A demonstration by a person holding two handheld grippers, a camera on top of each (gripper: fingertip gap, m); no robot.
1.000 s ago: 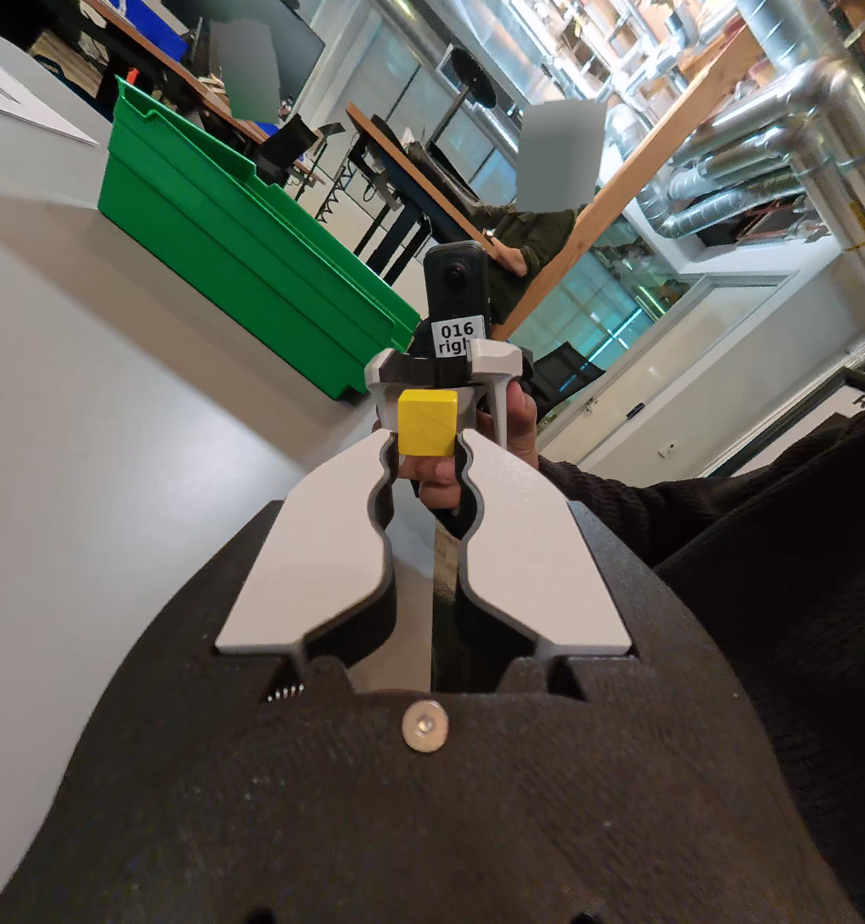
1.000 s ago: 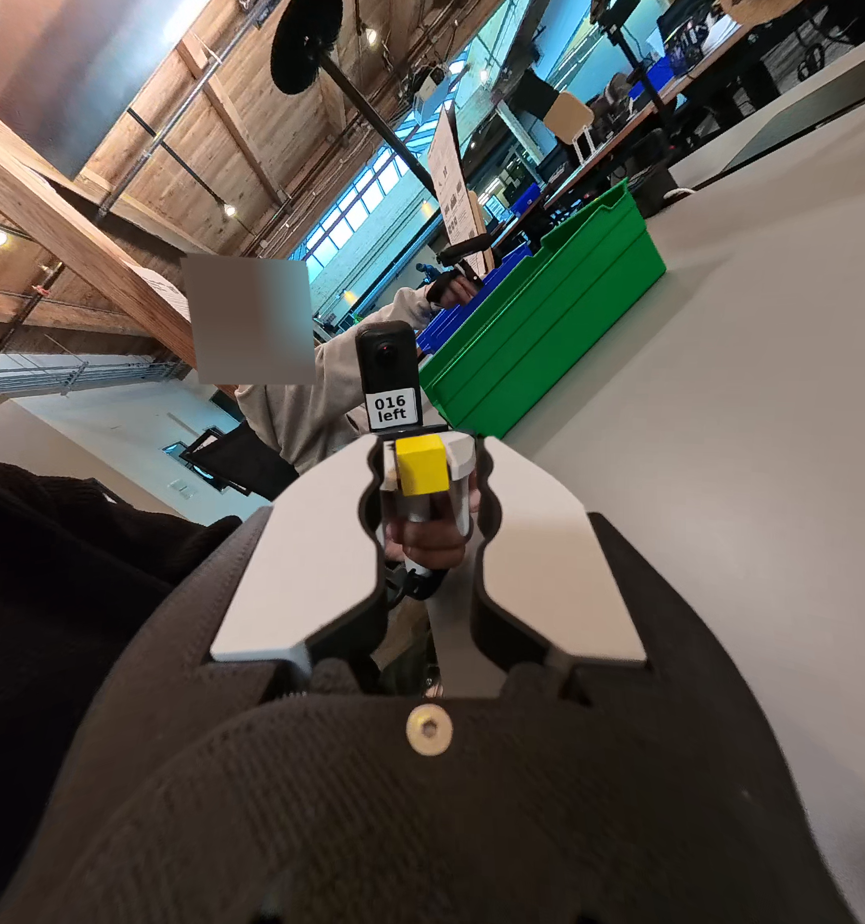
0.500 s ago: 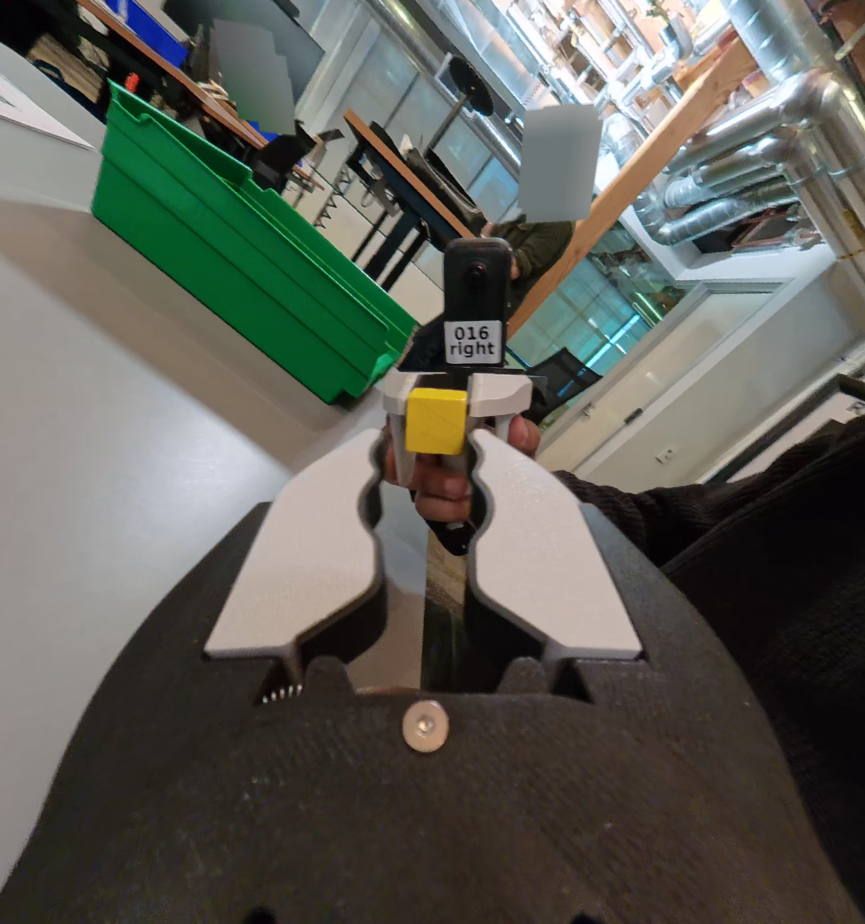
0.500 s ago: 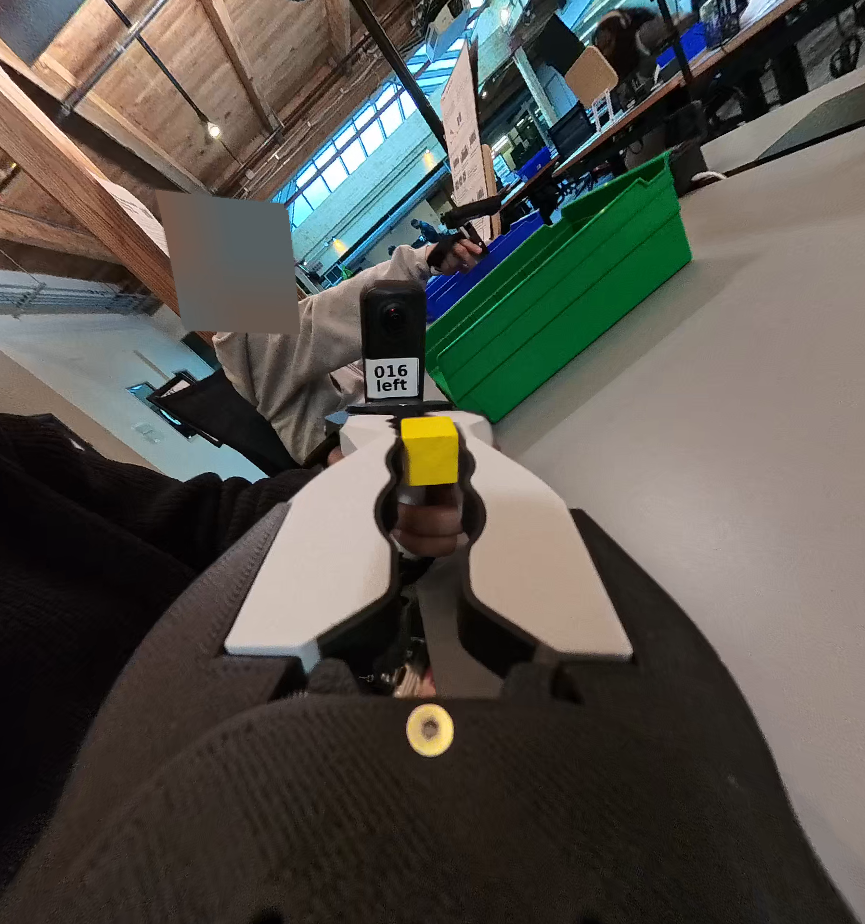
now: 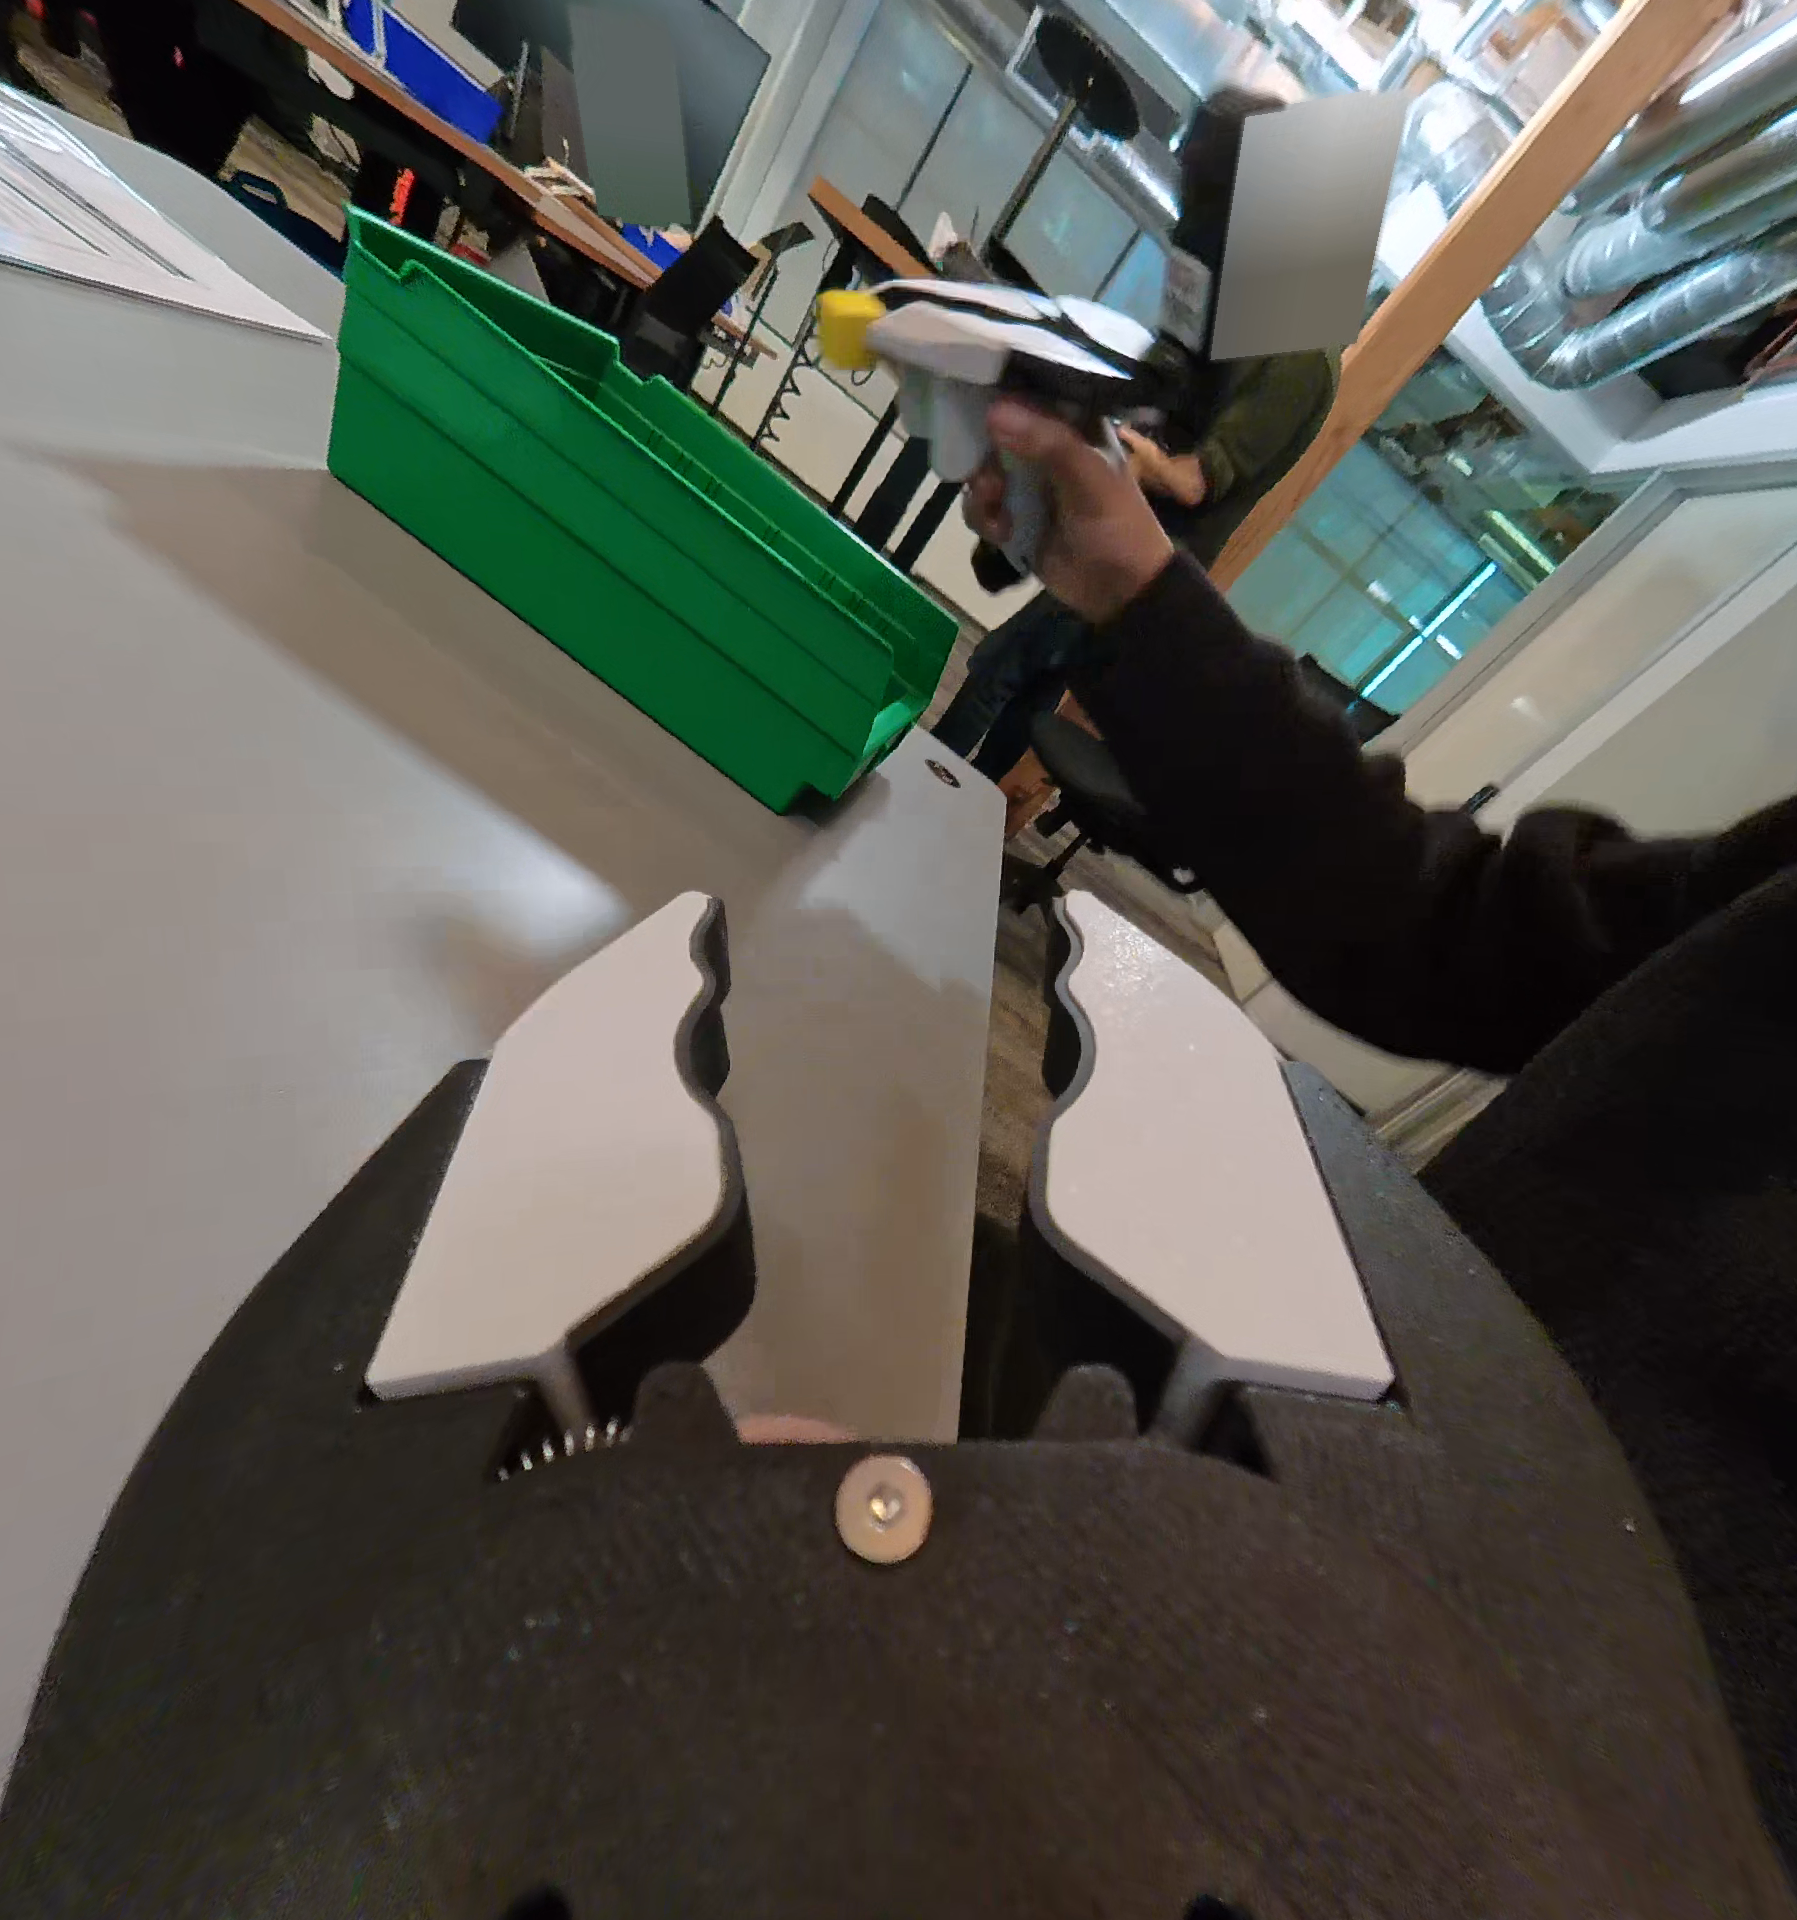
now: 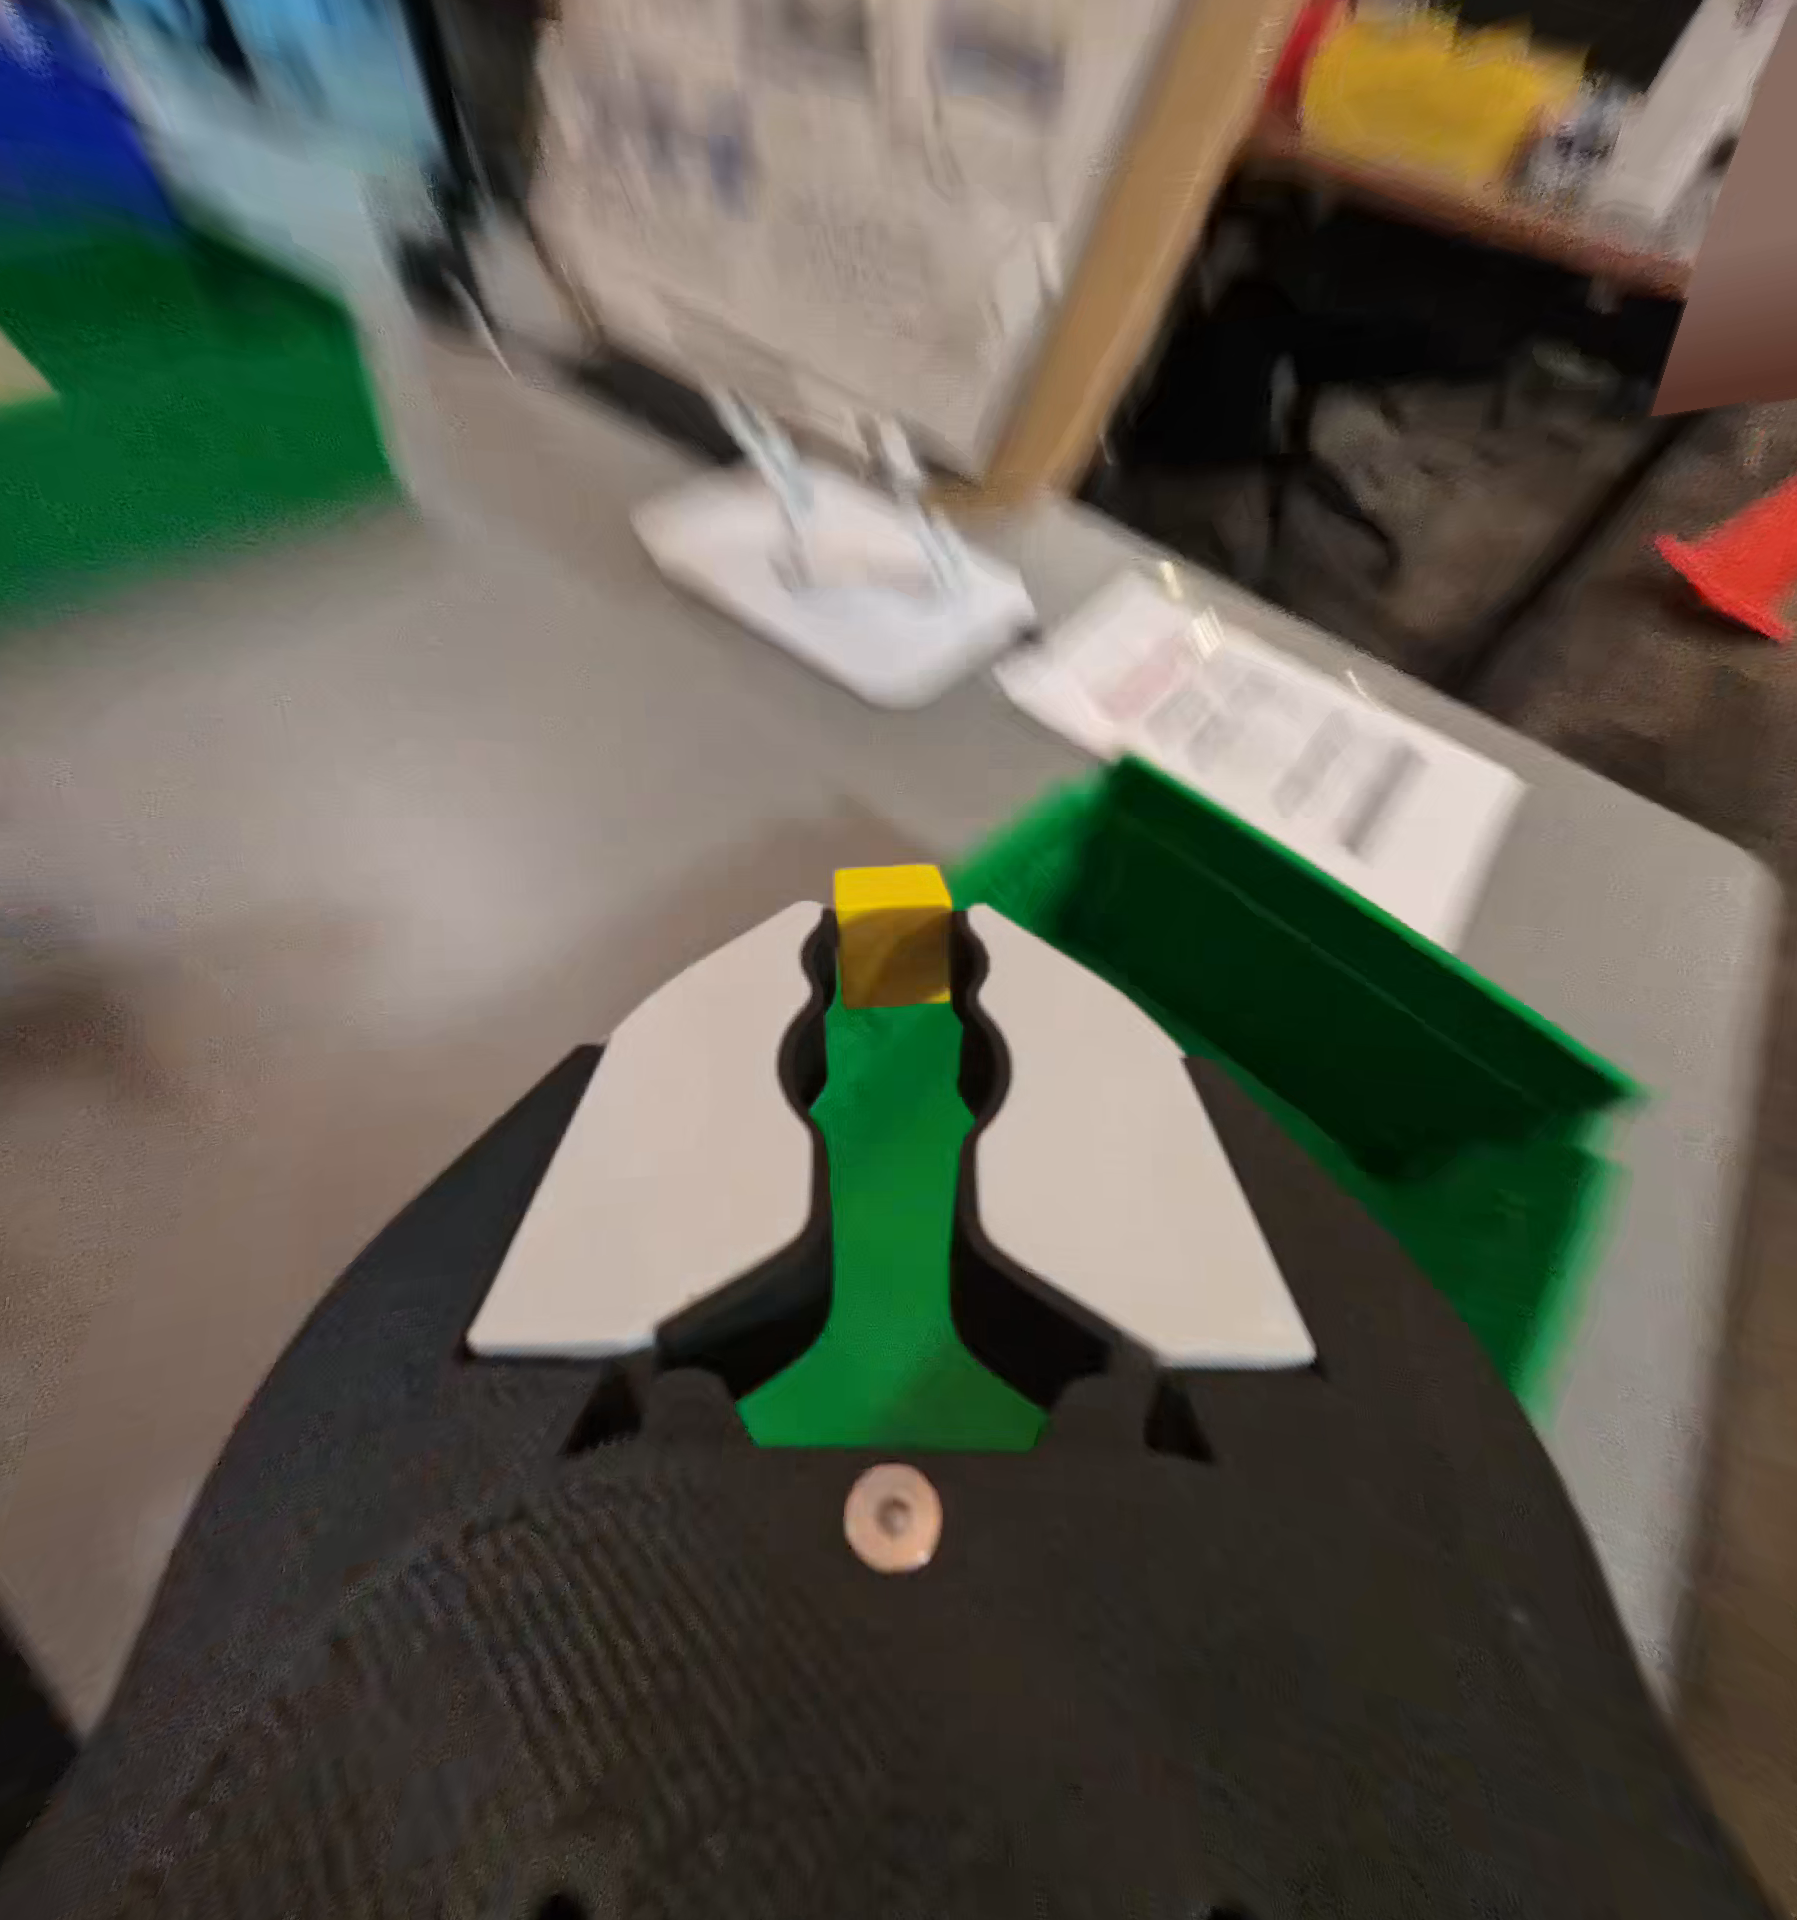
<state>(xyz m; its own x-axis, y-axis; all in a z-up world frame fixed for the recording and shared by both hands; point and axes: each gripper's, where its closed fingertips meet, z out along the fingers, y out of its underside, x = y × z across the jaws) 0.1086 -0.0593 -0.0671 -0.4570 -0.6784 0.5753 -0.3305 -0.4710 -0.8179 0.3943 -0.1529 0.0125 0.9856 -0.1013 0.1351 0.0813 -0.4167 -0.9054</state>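
Note:
My right gripper (image 6: pixel 894 925) is shut on a small yellow cube (image 6: pixel 892 940) at its fingertips. It hangs over the open green bin (image 6: pixel 1320 987), whose inside shows between the fingers; this view is motion-blurred. In the left wrist view the right gripper (image 5: pixel 878 335), held by a hand in a black sleeve, carries the cube (image 5: pixel 845 327) in the air above the far side of the green bin (image 5: pixel 613 540). My left gripper (image 5: pixel 886 914) is open and empty, low over the front corner of the grey table (image 5: pixel 198 831).
A printed sheet (image 5: pixel 63 218) lies at the table's far left. In the right wrist view, papers (image 6: pixel 1268 727) and a white stand base (image 6: pixel 842 592) lie beyond the bin, a second green bin (image 6: pixel 146 416) at left, an orange cone (image 6: pixel 1767 551) on the floor. People stand behind.
The grippers faced each other with the cube between them. The right one closed on it, my left one opened and let go, and the right swung away with the cube over the green bin.

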